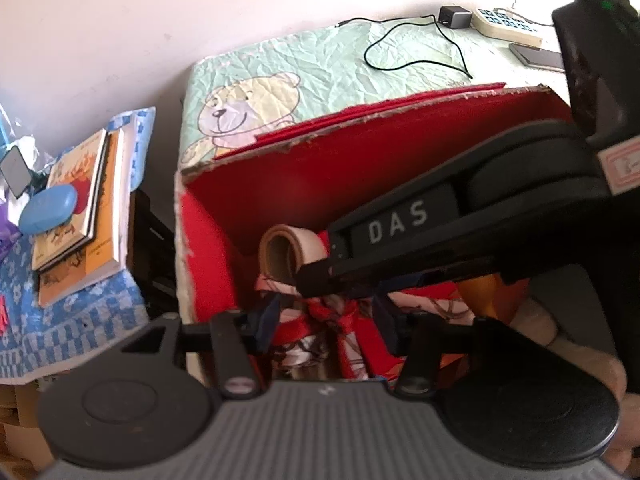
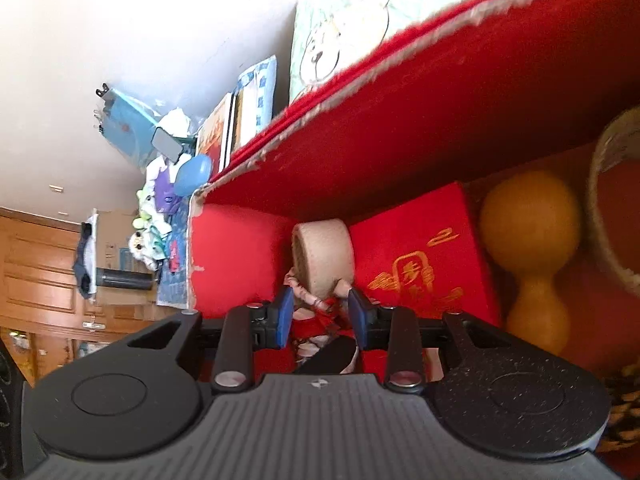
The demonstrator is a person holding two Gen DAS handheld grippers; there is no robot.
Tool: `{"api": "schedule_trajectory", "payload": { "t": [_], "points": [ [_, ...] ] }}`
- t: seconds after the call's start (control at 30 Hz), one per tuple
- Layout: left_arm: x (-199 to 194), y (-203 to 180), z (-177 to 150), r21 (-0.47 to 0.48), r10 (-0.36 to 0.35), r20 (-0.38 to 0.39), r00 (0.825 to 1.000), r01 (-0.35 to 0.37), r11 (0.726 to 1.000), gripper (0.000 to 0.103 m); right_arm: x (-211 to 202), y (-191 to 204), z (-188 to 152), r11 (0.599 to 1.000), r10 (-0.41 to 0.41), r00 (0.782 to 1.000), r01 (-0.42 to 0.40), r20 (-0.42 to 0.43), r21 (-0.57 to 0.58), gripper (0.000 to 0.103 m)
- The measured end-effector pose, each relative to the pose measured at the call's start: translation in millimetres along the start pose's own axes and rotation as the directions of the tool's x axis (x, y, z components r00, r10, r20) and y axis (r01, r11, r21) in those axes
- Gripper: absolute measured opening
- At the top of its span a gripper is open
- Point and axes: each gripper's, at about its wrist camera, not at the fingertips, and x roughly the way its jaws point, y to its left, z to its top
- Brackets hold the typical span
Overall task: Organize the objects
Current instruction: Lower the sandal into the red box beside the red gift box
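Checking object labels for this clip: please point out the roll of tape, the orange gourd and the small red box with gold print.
roll of tape (image 2: 326, 254), right wrist view, on its outer band.
orange gourd (image 2: 530, 216), right wrist view, on its upper bulb.
small red box (image 2: 416, 248), right wrist view, on its printed top face.

Red-lined box (image 2: 440, 92) with tape roll (image 2: 324, 256), red packet (image 2: 420, 256), yellow gourd (image 2: 532, 248).
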Motion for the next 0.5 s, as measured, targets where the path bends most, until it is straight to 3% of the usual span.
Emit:
{"api": "schedule_trajectory", "payload": {
  "t": [0.1, 0.27, 0.5],
  "points": [
    [3.5, -5.8, 0.2, 0.014, 0.008, 0.003, 1.000, -0.008, 1.000, 0.059, -9.9, 4.1, 0.7, 0.995, -0.074, 0.996, 0.077, 0.044, -0.062, 0.035],
    [9.4, -11.5, 2.9, 0.032, 0.041, 0.013, 0.999, -0.042, 0.999, 0.063, -22.0, -0.6, 3.9, 0.986, -0.115, 0.987, 0.126, 0.110, -0.105, 0.034],
    [15.2, -13.5, 11.4, 0.032, 0.061, 0.029, 0.998, -0.062, 0.998, 0.064, -26.6, -13.0, -1.7, 0.991, -0.094, 0.983, 0.107, 0.160, -0.075, 0.034]
  ]
}}
